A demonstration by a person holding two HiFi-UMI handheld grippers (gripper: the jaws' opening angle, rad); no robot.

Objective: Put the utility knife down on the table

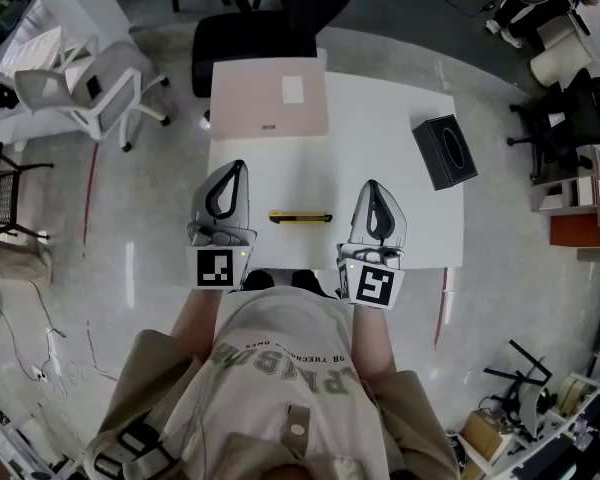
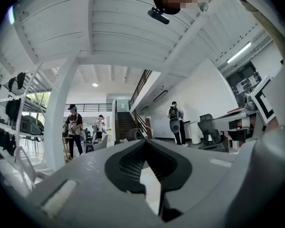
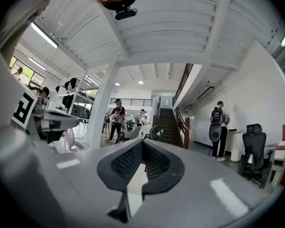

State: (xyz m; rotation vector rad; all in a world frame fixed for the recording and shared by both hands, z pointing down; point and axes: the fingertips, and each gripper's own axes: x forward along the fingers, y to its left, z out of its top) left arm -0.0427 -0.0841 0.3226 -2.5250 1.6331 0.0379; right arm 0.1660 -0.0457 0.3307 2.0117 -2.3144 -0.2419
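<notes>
The yellow and black utility knife (image 1: 300,217) lies flat on the white table (image 1: 380,138), near its front edge, between my two grippers. My left gripper (image 1: 237,167) rests left of the knife, shut and empty, clear of it. To the knife's right sits my right gripper (image 1: 372,187), likewise shut with nothing in it. Both point away from me, level over the table. In the left gripper view the jaws (image 2: 145,143) meet at their tips, and in the right gripper view the jaws (image 3: 142,142) do the same; neither view shows the knife.
A pink flat box (image 1: 269,96) lies at the table's far left and a black tissue box (image 1: 444,150) at its right edge. A black chair (image 1: 260,28) stands behind the table, a white chair (image 1: 95,90) to the left. People stand far off in the hall (image 2: 74,127).
</notes>
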